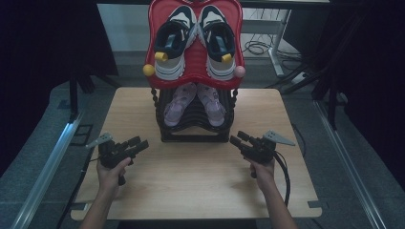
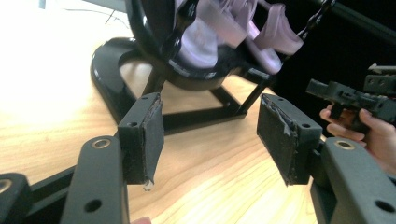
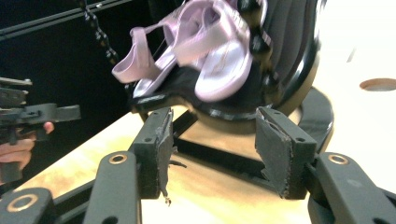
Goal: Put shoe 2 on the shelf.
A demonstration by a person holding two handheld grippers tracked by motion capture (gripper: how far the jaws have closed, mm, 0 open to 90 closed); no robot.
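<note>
A two-tier shoe rack stands at the back middle of the wooden table. Its red top shelf carries a pair of dark and white sneakers. The black lower shelf holds a pair of lilac sandals, also seen close up as sandals and sandals. My left gripper hovers low at the rack's front left, jaws open and empty. My right gripper mirrors it at the front right, also open and empty. Each points inward at the rack base.
Bare table stretches in front of the rack and between my two hands. Dark curtains hang on both sides. Cables and a desk frame lie on the floor behind the rack. A round hole shows in the tabletop.
</note>
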